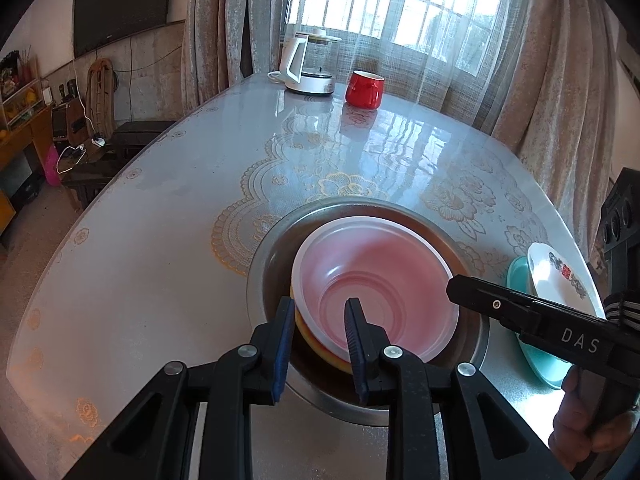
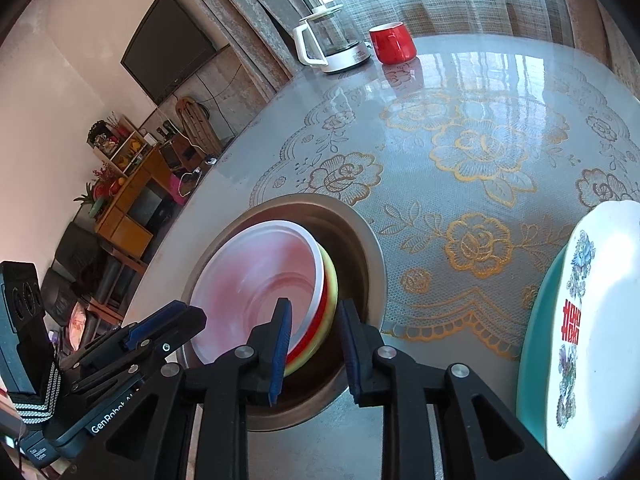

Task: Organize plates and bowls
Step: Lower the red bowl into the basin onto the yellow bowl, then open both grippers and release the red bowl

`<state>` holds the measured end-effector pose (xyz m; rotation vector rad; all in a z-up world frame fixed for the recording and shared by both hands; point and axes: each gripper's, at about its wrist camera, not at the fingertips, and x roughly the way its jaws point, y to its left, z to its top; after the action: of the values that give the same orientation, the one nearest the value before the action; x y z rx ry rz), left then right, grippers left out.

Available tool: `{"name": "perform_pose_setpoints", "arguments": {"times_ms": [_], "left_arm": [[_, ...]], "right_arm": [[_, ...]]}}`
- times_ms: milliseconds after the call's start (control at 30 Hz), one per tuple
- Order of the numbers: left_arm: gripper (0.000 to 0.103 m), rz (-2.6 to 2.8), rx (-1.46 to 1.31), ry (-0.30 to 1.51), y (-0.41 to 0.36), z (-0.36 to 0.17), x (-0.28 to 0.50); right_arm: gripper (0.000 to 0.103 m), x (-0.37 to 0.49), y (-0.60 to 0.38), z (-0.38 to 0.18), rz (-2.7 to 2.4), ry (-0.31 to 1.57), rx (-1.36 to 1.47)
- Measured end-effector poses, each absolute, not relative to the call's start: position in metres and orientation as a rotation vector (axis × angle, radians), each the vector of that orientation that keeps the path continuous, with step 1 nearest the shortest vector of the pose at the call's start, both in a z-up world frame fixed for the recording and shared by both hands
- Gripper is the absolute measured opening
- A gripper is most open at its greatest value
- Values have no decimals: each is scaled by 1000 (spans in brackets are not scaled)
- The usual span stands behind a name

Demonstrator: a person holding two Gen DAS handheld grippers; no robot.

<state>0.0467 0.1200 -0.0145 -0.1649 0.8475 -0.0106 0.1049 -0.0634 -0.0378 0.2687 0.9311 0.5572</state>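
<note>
A white-rimmed translucent bowl is nested on a red and a yellow bowl inside a large metal basin; the stack shows in the right wrist view inside the basin. My left gripper is open, its jaws astride the stack's near rim without closing on it. My right gripper is open, astride the stack's right rim. A white printed plate lies on a teal plate at the right, also in the left wrist view.
A red mug and a white electric kettle stand at the far side of the round lace-patterned table. Curtains and a window are behind. Furniture and a TV stand to the left of the table.
</note>
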Motion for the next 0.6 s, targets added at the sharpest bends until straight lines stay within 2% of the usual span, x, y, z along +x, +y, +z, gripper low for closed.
{"name": "perform_pose_setpoints", "arguments": {"times_ms": [233, 600], "left_arm": [[26, 0, -147, 825, 122, -10, 44], [29, 21, -250, 775, 161, 0, 34]], "right_arm": [[33, 102, -72, -33, 550, 898, 304], [33, 99, -92, -36, 504, 885, 374]]}}
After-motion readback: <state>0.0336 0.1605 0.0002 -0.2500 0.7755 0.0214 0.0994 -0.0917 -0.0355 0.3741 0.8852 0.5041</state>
